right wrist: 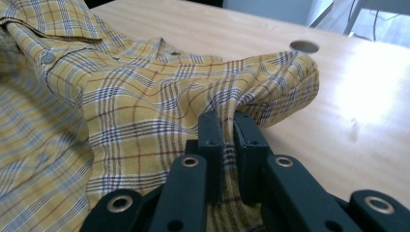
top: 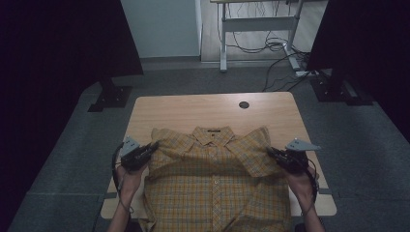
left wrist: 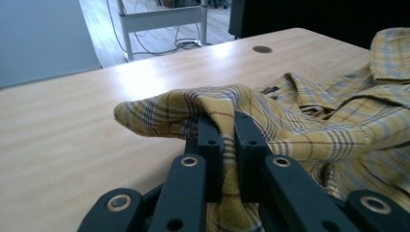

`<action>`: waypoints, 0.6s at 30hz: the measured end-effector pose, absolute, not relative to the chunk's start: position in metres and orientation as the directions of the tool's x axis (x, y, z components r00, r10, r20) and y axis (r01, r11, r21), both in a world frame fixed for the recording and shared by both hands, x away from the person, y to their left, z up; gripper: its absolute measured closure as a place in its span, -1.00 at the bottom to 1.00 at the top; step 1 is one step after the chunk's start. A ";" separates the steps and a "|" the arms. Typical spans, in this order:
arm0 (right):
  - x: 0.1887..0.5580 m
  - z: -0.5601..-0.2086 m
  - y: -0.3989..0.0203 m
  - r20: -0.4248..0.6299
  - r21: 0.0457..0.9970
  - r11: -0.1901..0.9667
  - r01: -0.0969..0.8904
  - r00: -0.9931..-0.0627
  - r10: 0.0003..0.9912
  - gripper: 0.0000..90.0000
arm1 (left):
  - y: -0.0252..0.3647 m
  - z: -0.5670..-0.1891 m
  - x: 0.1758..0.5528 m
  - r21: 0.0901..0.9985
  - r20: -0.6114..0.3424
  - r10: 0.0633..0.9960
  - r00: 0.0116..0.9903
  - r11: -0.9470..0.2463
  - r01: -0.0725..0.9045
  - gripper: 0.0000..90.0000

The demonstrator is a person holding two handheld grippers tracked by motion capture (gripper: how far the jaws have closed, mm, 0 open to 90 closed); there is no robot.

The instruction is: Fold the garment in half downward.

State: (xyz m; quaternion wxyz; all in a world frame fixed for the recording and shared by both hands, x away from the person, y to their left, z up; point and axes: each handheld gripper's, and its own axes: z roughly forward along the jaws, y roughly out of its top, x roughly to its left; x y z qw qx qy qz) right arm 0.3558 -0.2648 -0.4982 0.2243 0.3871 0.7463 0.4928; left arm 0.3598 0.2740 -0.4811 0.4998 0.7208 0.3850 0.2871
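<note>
The table carries a yellow plaid shirt that lies face up over its near half, the hem hanging over the near edge toward the person and the collar pointing at the far edge, a little short of the round hole near that edge. Its long axis therefore runs from the near edge to the far edge, roughly down the middle of the table, with the button row along it. The cloth looks light, thin and limp: it will sag, fold and wrinkle wherever it is not held, it should not slip much between rubberless jaws if pinched over a doubled edge, and nothing about it is fragile apart from the buttons. The sensible places to hold are the two outer shoulder or sleeve folds, one per side, so the body hangs evenly. The left gripper is closed on the sleeve fold toward the table's left edge, cloth bunched between its jaws; the right gripper is likewise clamped on the matching fold toward the right edge.
</note>
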 end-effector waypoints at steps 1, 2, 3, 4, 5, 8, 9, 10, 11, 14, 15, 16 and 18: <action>0.351 -0.501 -0.265 0.051 0.908 0.214 0.361 -0.601 0.798 0.84 | 0.275 -0.484 0.354 0.940 0.027 0.841 0.540 -0.205 0.273 0.87; 0.347 -0.504 -0.265 0.058 0.905 0.212 0.367 -0.603 0.795 0.84 | 0.275 -0.487 0.349 0.938 0.022 0.840 0.542 -0.206 0.280 0.87; 0.342 -0.508 -0.265 0.063 0.903 0.214 0.373 -0.606 0.793 0.84 | 0.276 -0.491 0.344 0.934 0.022 0.838 0.545 -0.212 0.288 0.87; 0.338 -0.511 -0.265 0.065 0.898 0.219 0.381 -0.608 0.792 0.84 | 0.276 -0.496 0.339 0.929 0.023 0.837 0.547 -0.219 0.297 0.87; 0.334 -0.515 -0.265 0.067 0.894 0.224 0.389 -0.609 0.791 0.84 | 0.276 -0.501 0.335 0.923 0.024 0.836 0.548 -0.228 0.309 0.87; 0.325 -0.526 -0.266 0.088 0.879 0.226 0.420 -0.607 0.790 0.84 | 0.276 -0.518 0.325 0.900 0.020 0.836 0.548 -0.254 0.354 0.87; 0.323 -0.530 -0.265 0.092 0.871 0.231 0.433 -0.608 0.789 0.84 | 0.276 -0.524 0.322 0.891 0.020 0.838 0.545 -0.262 0.370 0.86; 0.321 -0.535 -0.265 0.098 0.862 0.238 0.447 -0.609 0.787 0.83 | 0.275 -0.530 0.321 0.878 0.025 0.837 0.546 -0.280 0.388 0.87; 0.319 -0.539 -0.264 0.103 0.851 0.248 0.463 -0.610 0.786 0.82 | 0.275 -0.536 0.320 0.864 0.038 0.836 0.548 -0.303 0.402 0.87; 0.318 -0.552 -0.261 0.123 0.815 0.273 0.512 -0.612 0.781 0.81 | 0.271 -0.551 0.325 0.822 0.057 0.833 0.550 -0.352 0.448 0.86; 0.319 -0.556 -0.260 0.130 0.804 0.278 0.525 -0.612 0.780 0.81 | 0.269 -0.554 0.327 0.810 0.078 0.830 0.553 -0.376 0.451 0.86; 0.320 -0.559 -0.260 0.136 0.796 0.282 0.536 -0.612 0.779 0.81 | 0.267 -0.555 0.329 0.800 0.094 0.827 0.555 -0.395 0.452 0.86; 0.323 -0.562 -0.257 0.133 0.782 0.295 0.549 -0.610 0.781 0.80 | 0.264 -0.556 0.332 0.792 0.110 0.825 0.554 -0.410 0.453 0.85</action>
